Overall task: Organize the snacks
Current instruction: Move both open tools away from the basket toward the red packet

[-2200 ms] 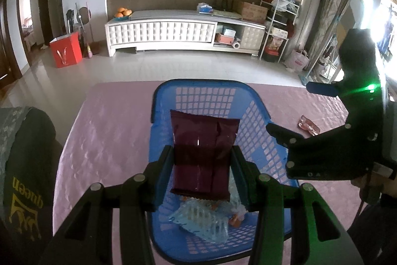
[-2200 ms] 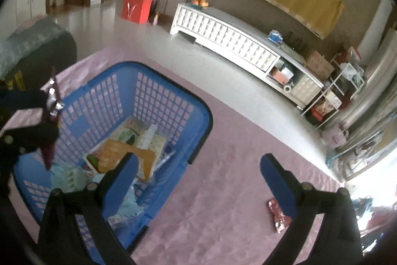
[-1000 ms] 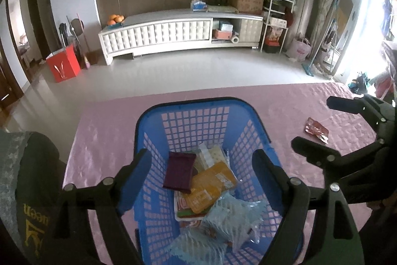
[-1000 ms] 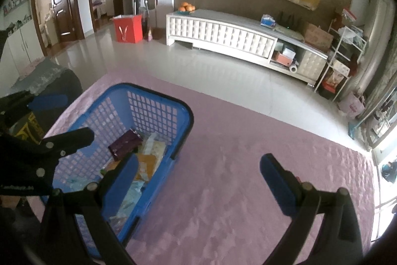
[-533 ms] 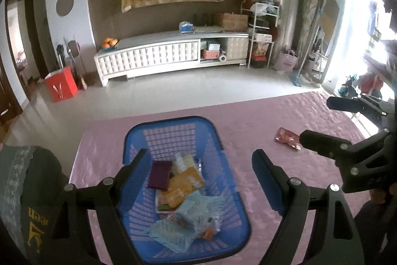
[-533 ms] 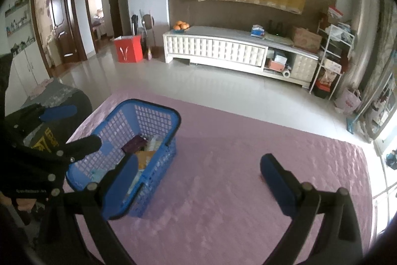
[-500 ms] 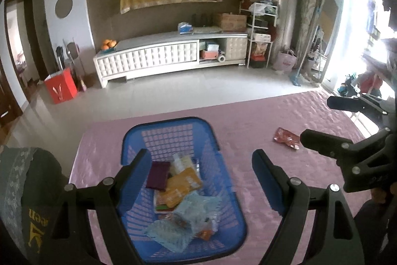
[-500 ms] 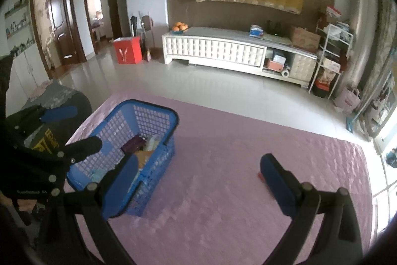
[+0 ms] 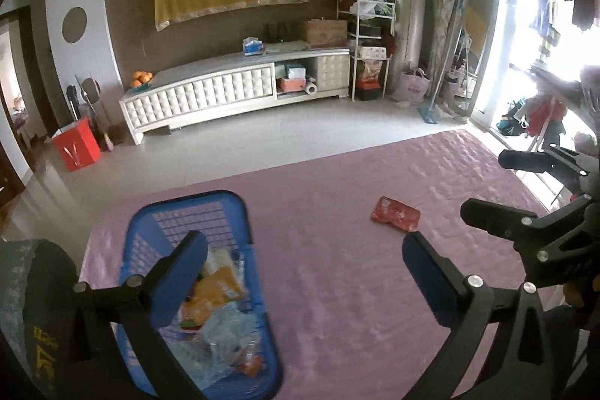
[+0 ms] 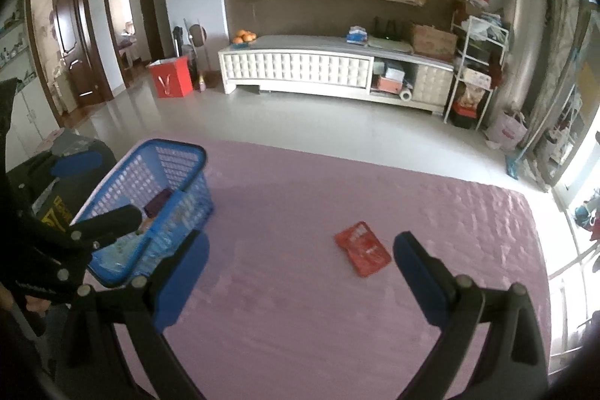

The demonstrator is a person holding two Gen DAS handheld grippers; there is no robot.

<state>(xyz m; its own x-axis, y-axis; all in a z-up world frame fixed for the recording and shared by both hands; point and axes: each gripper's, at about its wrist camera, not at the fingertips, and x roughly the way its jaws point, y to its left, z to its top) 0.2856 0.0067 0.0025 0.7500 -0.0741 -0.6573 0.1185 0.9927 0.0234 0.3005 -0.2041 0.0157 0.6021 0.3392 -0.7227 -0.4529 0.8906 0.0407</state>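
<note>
Left wrist view: left gripper (image 9: 303,263) with jaws spread wide, just been opening further, nothing between them. It hangs above the pink tablecloth (image 9: 337,306), its left finger over the blue basket (image 9: 232,201). Right gripper (image 10: 300,259) also wide and empty, aimed at open cloth with the red snack packet (image 10: 363,249) lying flat just ahead of it, between the fingertips and slightly right of centre.

Step in hand, as judged: fetch the last loose packet. The right gripper is nearer, so it is the better choice. The packet lies flat and thin; come down steeply, straddle its short side, press one pad to the cloth and close so an edge lifts, not the cloth with it. Risk: the quilted cloth bunching into the jaws.

Count:
- baskets: one, at the table's left end
- loose packets on cloth: one, red, well apart from the basket
- packets in basket: several overlapping (dark maroon, orange, clear blue-printed wrappers); exact number cannot be told
- grippers: two
</note>
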